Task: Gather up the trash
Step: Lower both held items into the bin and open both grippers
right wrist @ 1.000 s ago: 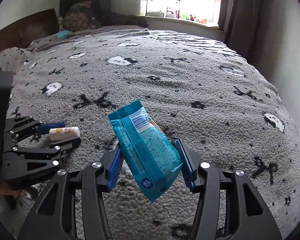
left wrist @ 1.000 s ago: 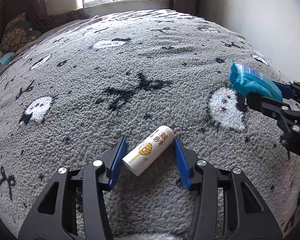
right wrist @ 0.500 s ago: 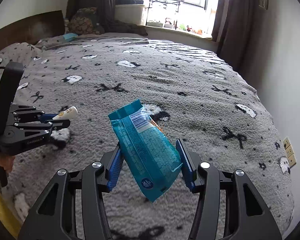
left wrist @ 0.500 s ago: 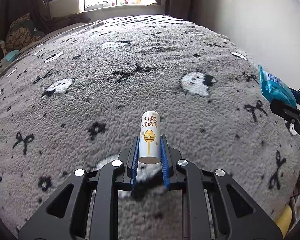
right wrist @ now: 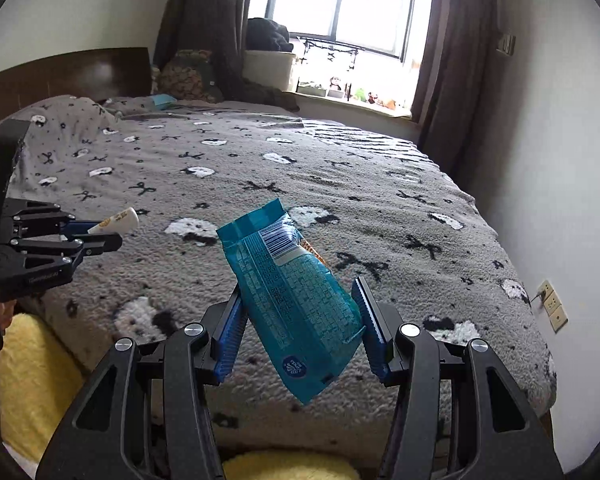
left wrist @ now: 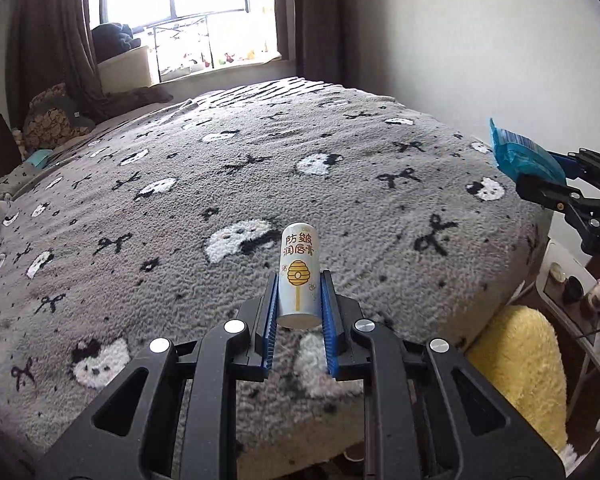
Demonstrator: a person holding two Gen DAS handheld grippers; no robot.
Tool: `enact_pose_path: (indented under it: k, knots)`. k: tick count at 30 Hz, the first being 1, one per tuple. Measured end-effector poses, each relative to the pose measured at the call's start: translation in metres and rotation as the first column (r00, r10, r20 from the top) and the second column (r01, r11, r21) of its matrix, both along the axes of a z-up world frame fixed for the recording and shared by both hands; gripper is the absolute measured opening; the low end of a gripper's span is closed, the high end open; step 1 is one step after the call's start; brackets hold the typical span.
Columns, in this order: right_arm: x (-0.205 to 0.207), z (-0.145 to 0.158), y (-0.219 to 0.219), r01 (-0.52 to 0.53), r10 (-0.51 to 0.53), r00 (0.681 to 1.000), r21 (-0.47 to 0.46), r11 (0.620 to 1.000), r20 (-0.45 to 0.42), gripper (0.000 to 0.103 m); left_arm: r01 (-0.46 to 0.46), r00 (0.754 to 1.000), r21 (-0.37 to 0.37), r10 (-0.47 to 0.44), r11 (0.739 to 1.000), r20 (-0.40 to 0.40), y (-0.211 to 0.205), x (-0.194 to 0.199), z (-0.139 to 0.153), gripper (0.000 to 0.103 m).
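Two grips we hold: left gripper (left wrist: 299, 298) clamped tight on white tube (left wrist: 299, 276), right gripper (right wrist: 300, 322) pinching blue packet (right wrist: 296, 300). Both items lifted clear above grey bedspread (left wrist: 180, 208).

Each camera sat just behind its own two fingers, looking forward and downward over the foot of the bed (left wrist: 228, 184) toward the window (right wrist: 340, 4). The left view faced across the blanket with the white wall to its right; the right view looked from farther right, nearer that wall. Both shared the blanket, the window, and each caught the other gripper at its edge.
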State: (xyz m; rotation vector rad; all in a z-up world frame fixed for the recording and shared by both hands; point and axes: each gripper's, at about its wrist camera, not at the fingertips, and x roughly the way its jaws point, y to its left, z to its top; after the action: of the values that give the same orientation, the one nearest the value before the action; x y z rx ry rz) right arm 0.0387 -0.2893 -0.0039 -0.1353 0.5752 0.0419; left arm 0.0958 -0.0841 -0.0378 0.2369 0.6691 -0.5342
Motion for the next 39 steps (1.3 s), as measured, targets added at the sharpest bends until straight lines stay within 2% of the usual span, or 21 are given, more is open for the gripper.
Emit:
enact_pose_path:
  k: [4,10,16,23,30,39]
  knots:
    - [-0.030,-0.005,0.019,-0.033,0.033,0.999,0.010,0.999,0.012,0.052,-0.001,1.000,-0.030,0.002,1.000,0.011,0.011,-0.040,-0.001,0.018]
    - [-0.055,-0.025,0.042,-0.061,0.061,0.998,0.061,0.996,-0.010,0.052,-0.034,0.999,-0.077,0.032,0.996,-0.022,0.031,-0.080,-0.018,0.018]
    - [-0.066,-0.054,0.053,-0.068,0.076,0.995,0.115,0.991,-0.068,0.052,-0.074,0.994,-0.096,0.066,0.993,-0.083,0.044,-0.099,-0.046,0.018]
    - [-0.063,-0.104,0.064,-0.070,0.095,0.977,0.134,0.989,-0.190,0.052,-0.103,0.980,-0.074,0.089,0.992,-0.179,0.047,-0.107,-0.088,0.018]
    - [-0.060,-0.159,0.077,-0.086,0.131,0.934,0.147,0.985,-0.333,0.052,-0.132,0.943,-0.029,0.117,0.991,-0.312,0.052,-0.109,-0.147,0.018]
    - [-0.052,-0.216,0.090,-0.072,0.147,0.861,0.168,0.983,-0.488,0.052,-0.142,0.865,0.023,0.136,0.990,-0.482,0.054,-0.102,-0.219,0.018]
